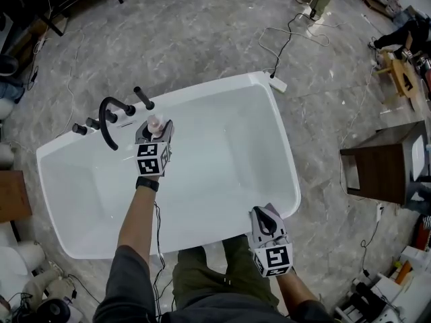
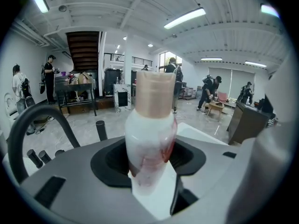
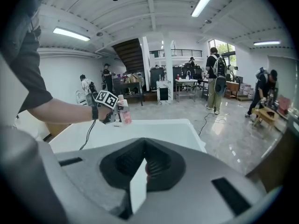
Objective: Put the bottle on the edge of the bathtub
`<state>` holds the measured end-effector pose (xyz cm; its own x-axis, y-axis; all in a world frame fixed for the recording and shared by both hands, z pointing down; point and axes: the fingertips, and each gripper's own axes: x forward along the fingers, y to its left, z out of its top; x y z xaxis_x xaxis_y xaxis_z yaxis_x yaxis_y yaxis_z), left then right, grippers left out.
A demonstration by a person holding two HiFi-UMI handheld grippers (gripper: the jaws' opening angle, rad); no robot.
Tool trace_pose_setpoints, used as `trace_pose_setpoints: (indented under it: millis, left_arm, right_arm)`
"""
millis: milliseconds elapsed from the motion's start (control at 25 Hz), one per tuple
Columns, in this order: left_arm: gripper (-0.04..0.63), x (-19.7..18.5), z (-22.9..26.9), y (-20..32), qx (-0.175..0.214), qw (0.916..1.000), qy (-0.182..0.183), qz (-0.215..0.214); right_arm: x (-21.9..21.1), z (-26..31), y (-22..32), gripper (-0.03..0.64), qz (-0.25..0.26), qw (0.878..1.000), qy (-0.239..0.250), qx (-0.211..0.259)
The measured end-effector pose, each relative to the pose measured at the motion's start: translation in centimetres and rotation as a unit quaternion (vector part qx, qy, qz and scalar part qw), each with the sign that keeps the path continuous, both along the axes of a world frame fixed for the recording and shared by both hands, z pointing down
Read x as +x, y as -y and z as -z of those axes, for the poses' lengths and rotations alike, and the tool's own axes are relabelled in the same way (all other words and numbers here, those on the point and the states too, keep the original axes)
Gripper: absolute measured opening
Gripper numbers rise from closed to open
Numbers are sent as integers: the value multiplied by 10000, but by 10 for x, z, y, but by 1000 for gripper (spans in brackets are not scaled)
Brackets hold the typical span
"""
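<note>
A small clear bottle [image 1: 154, 123] with a pinkish-beige cap and pink liquid stands upright between the jaws of my left gripper [image 1: 153, 132], which is shut on it. It hangs over the far rim of the white bathtub [image 1: 202, 91], just right of the black faucet [image 1: 108, 116]. In the left gripper view the bottle [image 2: 152, 139] fills the middle, with the faucet's arc [image 2: 28, 129] at the left. My right gripper [image 1: 267, 215] sits at the tub's near right corner, its jaws together with nothing in them. From the right gripper view I see the bottle [image 3: 124, 115] across the tub.
Black taps [image 1: 143, 98] stand by the faucet. A white power strip [image 1: 278, 84] with its cable lies on the marble floor behind the tub. A dark wooden cabinet [image 1: 384, 163] stands at the right. A person [image 3: 216, 78] stands in the background, and others further off.
</note>
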<state>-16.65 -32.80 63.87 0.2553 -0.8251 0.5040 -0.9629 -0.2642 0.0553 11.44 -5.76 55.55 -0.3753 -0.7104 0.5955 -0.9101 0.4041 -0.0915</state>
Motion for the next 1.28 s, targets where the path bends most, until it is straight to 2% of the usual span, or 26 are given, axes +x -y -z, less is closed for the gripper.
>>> trace_pose_setpoints:
  millis: [480, 880, 1280]
  left_arm:
    - [225, -3, -49, 67, -1, 9997, 68, 254]
    - [225, -4, -72, 109, 99, 9989, 111, 440]
    - [225, -11, -88, 131, 76, 9985, 163, 511]
  right_arm:
    - [40, -40, -8, 2, -182, 9992, -121, -345]
    - [49, -65, 10, 2, -112, 9992, -154, -340]
    - [13, -56, 84, 2, 354, 9988, 15, 352]
